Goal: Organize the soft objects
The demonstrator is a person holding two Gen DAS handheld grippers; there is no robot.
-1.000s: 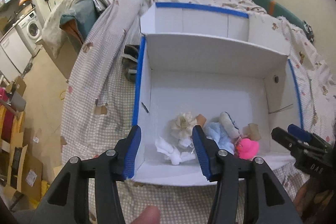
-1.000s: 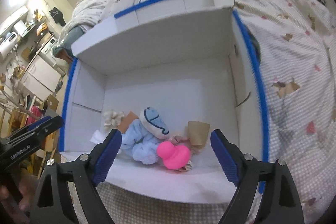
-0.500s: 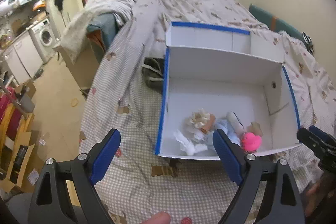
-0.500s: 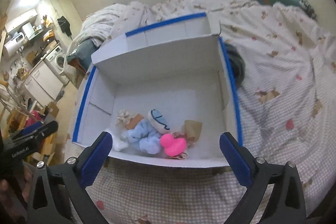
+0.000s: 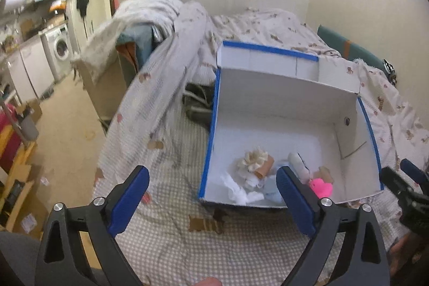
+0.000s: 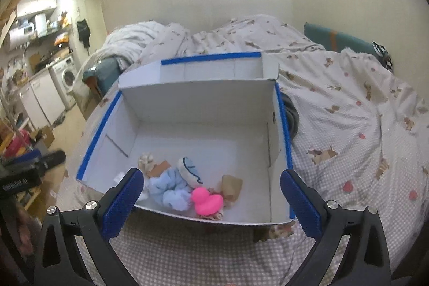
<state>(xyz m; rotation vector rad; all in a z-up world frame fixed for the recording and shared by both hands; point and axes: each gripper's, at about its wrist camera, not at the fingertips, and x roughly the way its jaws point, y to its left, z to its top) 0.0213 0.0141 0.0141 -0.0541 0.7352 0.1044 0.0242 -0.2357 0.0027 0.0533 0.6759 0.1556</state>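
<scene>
A white box [image 5: 278, 125] with blue-taped rims is sitting open on a checked bedspread [image 5: 241, 245], its far flap standing upright and its floor lying bare behind a small heap of soft things crowded against the near wall. The left gripper [image 5: 211, 195] is hanging above the bedspread short of the box's near left corner, fingers spread wide and holding nothing; the right gripper [image 6: 211, 195] is hovering in front of the near wall, likewise spread and holding nothing, with open bedspread running on to its right. In the heap, a pink duck [image 6: 206, 201] is lying just beside a light blue cloth [image 6: 169, 190], with a cream flower [image 5: 253, 160], a crumpled white cloth [image 5: 238, 189] and a brown paper piece [image 6: 232, 185] close around them. Compared with a second ago, both grippers are sitting well farther back and higher: the box is filling far less of each view, and the left fingers, then much closer together, are now standing wide apart. The left gripper's right finger is covering part of the blue cloth in its own view, the near wall is cutting off the duck's underside, and the small pale item under the duck is too tangled to make out. A dark object [image 5: 198, 103] is wedged beside the box's left wall, unclear in shape.
</scene>
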